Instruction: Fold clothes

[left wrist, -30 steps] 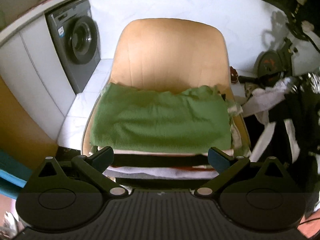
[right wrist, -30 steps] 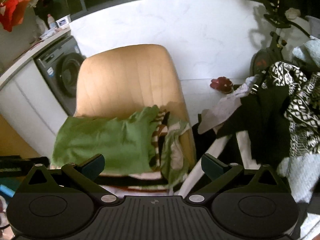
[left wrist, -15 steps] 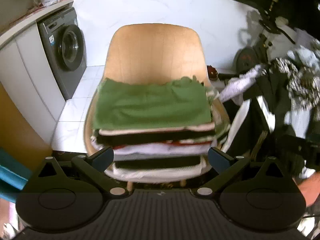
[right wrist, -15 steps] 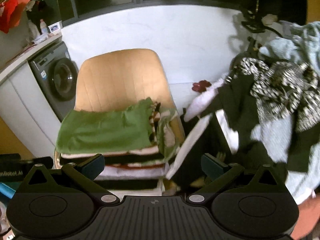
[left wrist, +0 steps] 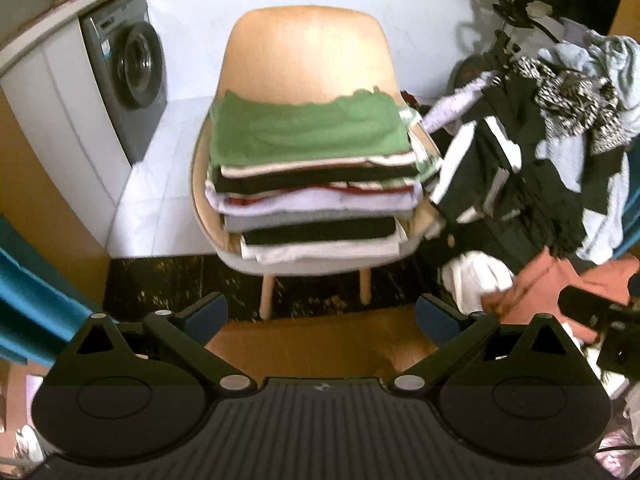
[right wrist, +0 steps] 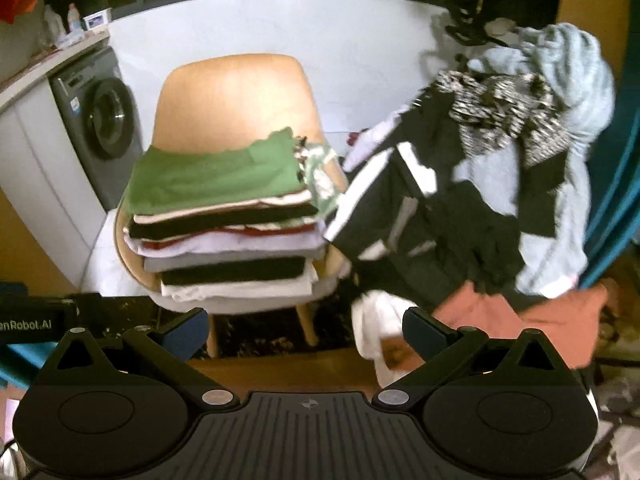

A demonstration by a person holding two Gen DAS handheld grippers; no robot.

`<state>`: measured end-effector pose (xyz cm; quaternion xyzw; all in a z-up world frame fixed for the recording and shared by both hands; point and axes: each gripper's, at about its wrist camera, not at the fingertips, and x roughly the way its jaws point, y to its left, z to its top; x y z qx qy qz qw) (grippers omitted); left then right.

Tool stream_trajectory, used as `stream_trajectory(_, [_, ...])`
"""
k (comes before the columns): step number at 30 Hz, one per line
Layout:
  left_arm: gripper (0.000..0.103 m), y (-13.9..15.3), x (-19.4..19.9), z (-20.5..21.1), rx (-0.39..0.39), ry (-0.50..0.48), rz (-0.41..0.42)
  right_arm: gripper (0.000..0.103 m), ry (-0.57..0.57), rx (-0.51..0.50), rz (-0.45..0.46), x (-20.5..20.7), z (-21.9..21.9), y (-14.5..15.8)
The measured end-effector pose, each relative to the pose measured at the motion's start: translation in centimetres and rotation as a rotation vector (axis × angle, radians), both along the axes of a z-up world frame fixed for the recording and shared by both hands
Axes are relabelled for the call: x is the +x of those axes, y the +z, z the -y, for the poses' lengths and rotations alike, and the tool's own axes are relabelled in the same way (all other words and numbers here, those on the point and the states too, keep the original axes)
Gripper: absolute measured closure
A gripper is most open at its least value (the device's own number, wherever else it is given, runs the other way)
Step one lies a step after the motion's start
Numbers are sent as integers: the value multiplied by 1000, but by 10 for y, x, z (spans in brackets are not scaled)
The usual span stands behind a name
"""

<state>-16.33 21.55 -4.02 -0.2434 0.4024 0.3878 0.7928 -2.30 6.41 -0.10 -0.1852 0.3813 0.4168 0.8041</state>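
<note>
A stack of several folded garments [left wrist: 316, 204] [right wrist: 232, 240] rests on a tan wooden chair [left wrist: 308, 56] [right wrist: 236, 96], with a green top [left wrist: 308, 132] [right wrist: 216, 176] as the uppermost layer. Right of the chair a heap of unfolded clothes [left wrist: 536, 160] [right wrist: 480, 184] hangs in black, white, patterned and pale blue; a rust-orange piece [left wrist: 552, 284] [right wrist: 524, 312] lies at its foot. My left gripper [left wrist: 322, 318] is open and empty, well back from the chair. The right gripper [right wrist: 306, 332] is open and empty too, in front of the heap's lower edge.
A grey washing machine [left wrist: 128, 68] [right wrist: 96, 124] stands under a counter at the left, beside white cabinets [left wrist: 52, 112]. White tiled floor [left wrist: 160, 184] lies behind the chair, a dark patterned rug [left wrist: 168, 280] under it. Teal fabric [left wrist: 28, 292] hangs at the left edge.
Both grippers have pulled back and away from the chair, so the whole stack and the chair legs now show. The clothes heap has come further into both views.
</note>
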Motion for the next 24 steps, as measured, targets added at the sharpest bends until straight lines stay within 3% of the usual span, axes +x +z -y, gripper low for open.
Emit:
stream_trajectory(16, [1,-6,0,49,-64,56,-33,1,54,-38,64,-5,40,12])
stream_trajectory(24, [1,-9,5,63,-90,73,-50,1,56,-39,29,10,55,8])
